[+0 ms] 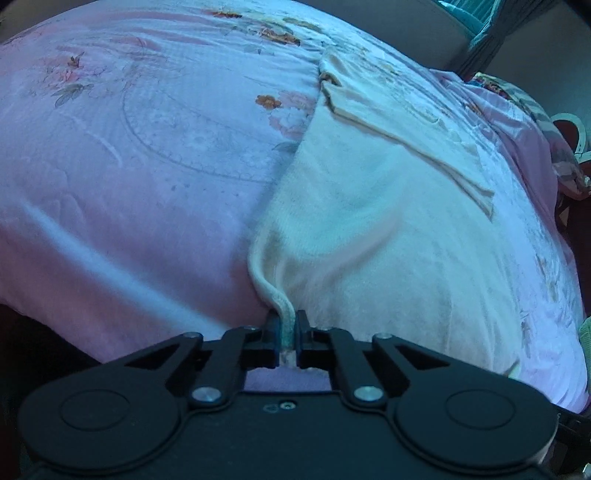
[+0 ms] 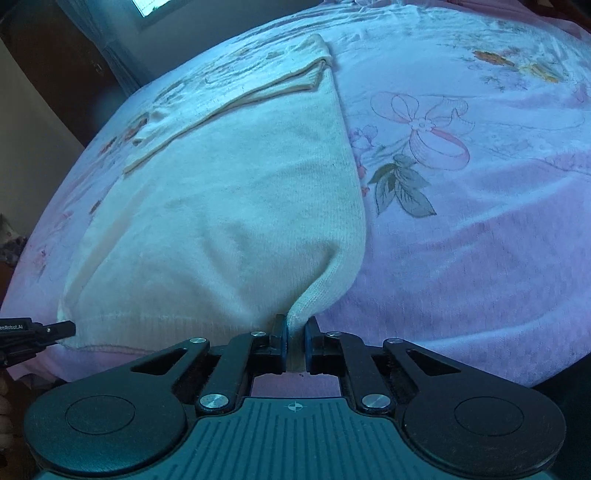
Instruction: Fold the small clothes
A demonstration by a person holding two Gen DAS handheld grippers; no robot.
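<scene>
A cream knitted garment (image 1: 369, 206) lies flat on a pink flowered bedspread (image 1: 129, 166), with a sleeve folded across its far part. In the left wrist view my left gripper (image 1: 287, 325) is shut on the garment's near left corner, a pinched ridge of hem rising between the pads. In the right wrist view the same garment (image 2: 229, 206) spreads away from me, and my right gripper (image 2: 295, 328) is shut on its near right corner. The left gripper's tip (image 2: 62, 328) shows at the left edge, at the garment's other near corner.
The bedspread (image 2: 461, 221) covers the bed far beyond the garment on both sides. Patterned bedding (image 1: 565, 155) lies bunched at the bed's right edge. A bright window (image 2: 149, 7) and dark furniture stand behind the bed. A person's fingers (image 2: 5, 413) show at the lower left.
</scene>
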